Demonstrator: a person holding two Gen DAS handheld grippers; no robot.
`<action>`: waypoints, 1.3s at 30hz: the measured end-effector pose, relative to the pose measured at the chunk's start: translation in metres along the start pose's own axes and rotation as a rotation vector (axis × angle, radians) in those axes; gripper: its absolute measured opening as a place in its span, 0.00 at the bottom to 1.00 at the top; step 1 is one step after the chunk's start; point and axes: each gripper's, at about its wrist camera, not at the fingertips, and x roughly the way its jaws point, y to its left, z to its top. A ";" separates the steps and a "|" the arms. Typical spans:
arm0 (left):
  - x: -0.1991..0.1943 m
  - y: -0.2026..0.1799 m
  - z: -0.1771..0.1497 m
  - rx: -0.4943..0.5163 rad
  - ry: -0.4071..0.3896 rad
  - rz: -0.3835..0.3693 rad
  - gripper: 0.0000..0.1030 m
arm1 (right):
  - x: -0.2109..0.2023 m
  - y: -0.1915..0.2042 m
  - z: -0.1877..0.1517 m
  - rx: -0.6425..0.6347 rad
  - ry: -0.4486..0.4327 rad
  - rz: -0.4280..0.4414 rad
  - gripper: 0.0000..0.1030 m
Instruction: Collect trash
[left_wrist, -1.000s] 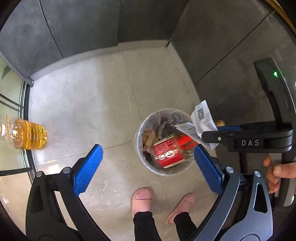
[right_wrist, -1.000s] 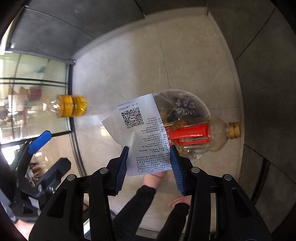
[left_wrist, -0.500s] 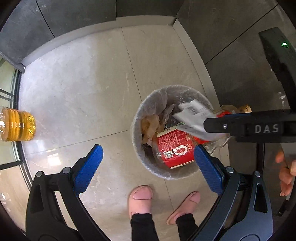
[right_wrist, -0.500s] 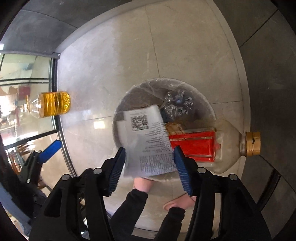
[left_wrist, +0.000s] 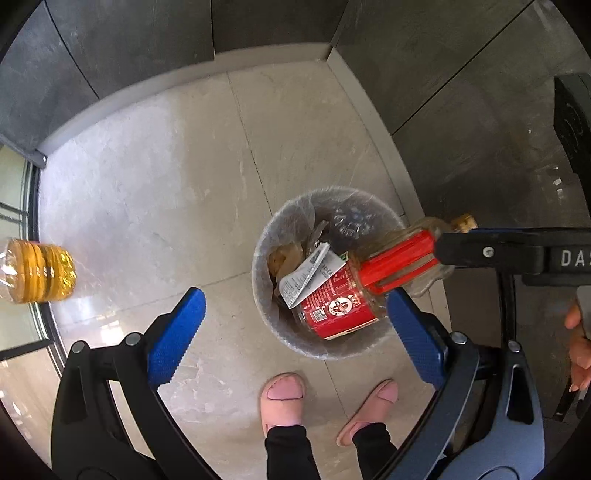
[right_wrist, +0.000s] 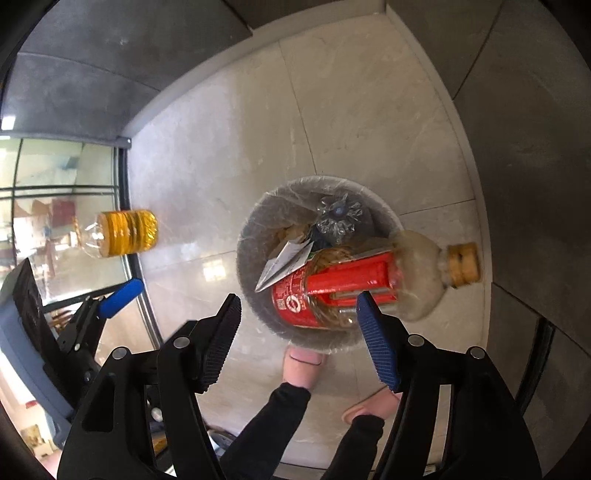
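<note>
Pale polished stone-tile floor (left_wrist: 155, 192), glossy with window glare, hemmed by dark grey wall panels (left_wrist: 122, 48) meeting in a corner. At the left edge, a glass pane in a dark metal frame (right_wrist: 55, 173), with a clear plastic bottle of golden oil (left_wrist: 40, 271) lying beside it, well apart from everything else.

Near the floor's middle, a round grey waste bin lined with a thin clear plastic bag (left_wrist: 295, 339). Inside: a white printed paper receipt (left_wrist: 306, 277), creased and leaning against a large clear plastic bottle with a red label, red handle and gold cap (left_wrist: 340, 302), the neck and cap jutting out over the rim. Also in there, a crumpled clear plastic bottle (right_wrist: 336, 219) and some brownish scraps.

Left gripper (left_wrist: 295, 325), held high over the floor and aimed straight down, blue-padded fingers (left_wrist: 173, 332) spread wide with nothing between them. Right gripper (right_wrist: 299, 336), likewise pointed down above the bin, fingers parted wide and empty; seen side-on from the left camera, hovering just over the bottle's neck. Pink slippers (left_wrist: 282, 398) and black trouser cuffs just beside the bin.

White letters "DAS" on the right gripper's black body. QR code and small print on the receipt and label, too small to read.
</note>
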 end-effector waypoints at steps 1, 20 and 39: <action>-0.007 -0.001 0.001 0.008 -0.007 -0.001 0.93 | -0.009 0.000 -0.002 0.002 -0.008 0.006 0.64; -0.292 -0.125 0.016 0.348 -0.128 0.024 0.93 | -0.357 0.054 -0.151 -0.138 -0.414 0.184 0.72; -0.462 -0.483 -0.042 1.088 -0.421 -0.325 0.93 | -0.585 -0.137 -0.444 0.497 -0.992 -0.186 0.79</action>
